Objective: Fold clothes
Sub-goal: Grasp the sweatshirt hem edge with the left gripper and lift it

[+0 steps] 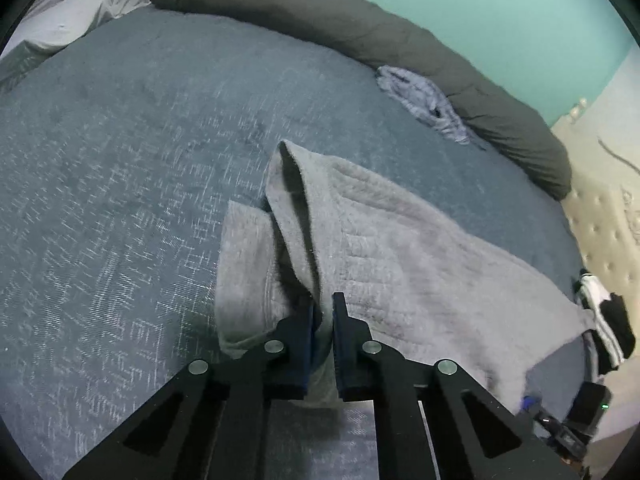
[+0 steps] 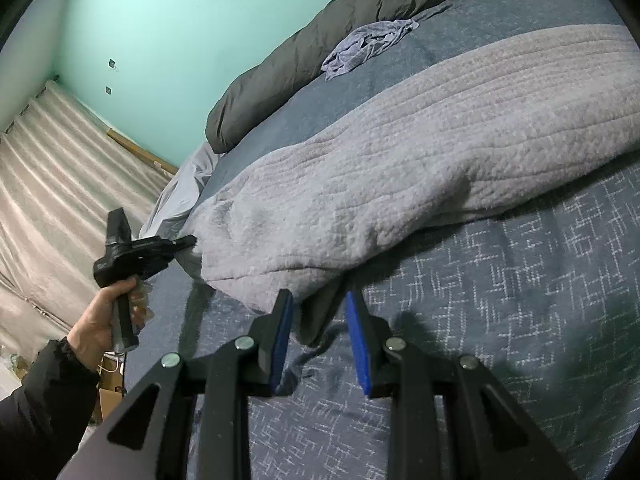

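Garment (image 1: 400, 248): a grey quilted piece, it lies across the blue patterned bedspread (image 1: 120, 200), stretched between the two tongs. The left gripper (image 1: 323, 308) is clenched on one end, cloth pinched between its fingers and lifted so a fold stands up beyond them. The right gripper (image 2: 320, 300) stands spread, its blue pads either side of a dark edge of the near hem without closing on it. In the right view the person's left hand (image 2: 108, 316) holds the other tool at the far left end of the cloth. My judgement: the piece is doubled lengthwise or bunched, not yet a neat packet, so folding is midway at most; squaring and further folds look left. A crumpled blue-grey cloth (image 1: 424, 100) lies far off by the dark duvet (image 1: 360, 32), unfolded.
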{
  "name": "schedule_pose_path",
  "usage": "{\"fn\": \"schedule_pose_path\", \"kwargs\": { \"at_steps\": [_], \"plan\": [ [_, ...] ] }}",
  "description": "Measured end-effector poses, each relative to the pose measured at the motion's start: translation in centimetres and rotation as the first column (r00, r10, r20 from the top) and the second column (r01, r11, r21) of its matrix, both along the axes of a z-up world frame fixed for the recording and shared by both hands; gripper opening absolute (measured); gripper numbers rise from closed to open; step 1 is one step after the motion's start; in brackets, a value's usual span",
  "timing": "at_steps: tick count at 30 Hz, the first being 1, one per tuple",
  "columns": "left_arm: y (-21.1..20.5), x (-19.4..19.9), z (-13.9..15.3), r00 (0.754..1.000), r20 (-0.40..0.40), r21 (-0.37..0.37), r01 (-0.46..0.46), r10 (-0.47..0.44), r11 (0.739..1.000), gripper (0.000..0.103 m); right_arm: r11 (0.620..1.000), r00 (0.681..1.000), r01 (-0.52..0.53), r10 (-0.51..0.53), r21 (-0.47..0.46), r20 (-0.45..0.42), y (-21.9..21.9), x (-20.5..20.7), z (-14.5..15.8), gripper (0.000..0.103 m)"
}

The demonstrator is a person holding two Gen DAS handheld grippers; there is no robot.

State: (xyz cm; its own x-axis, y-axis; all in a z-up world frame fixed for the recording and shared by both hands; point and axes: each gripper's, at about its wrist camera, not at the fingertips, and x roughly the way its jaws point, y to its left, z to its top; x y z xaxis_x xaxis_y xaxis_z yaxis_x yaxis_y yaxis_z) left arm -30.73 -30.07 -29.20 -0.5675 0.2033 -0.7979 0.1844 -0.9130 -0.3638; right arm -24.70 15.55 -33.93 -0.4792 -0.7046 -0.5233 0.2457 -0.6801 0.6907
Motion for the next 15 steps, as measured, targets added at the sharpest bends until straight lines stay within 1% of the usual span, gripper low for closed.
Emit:
{"fn": "schedule_pose_path", "kwargs": {
  "at_steps": [10,12,15],
  "plan": [
    [-3.2,3.1,-0.4,0.998,0.06,0.017,-0.029,0.028,0.999,0.007,1.0,1.0,0.011,-0.01,-0.022,0.015,0.4,-0.2,-0.1,0.028],
    [-3.8,2.8,-2.3,0.995,0.087,0.033,-0.046,0.043,0.998,0.007,1.0,1.0,0.01,-0.01,-0.022,0.016,0.4,-0.2,-0.1,0.028],
    [-3.8,2.7,-3.2,0.993,0.104,0.041,-0.063,0.059,0.997,0.008,1.0,1.0,0.009,-0.008,-0.02,0.015,0.3,-0.2,0.0,0.028]
  ]
}}
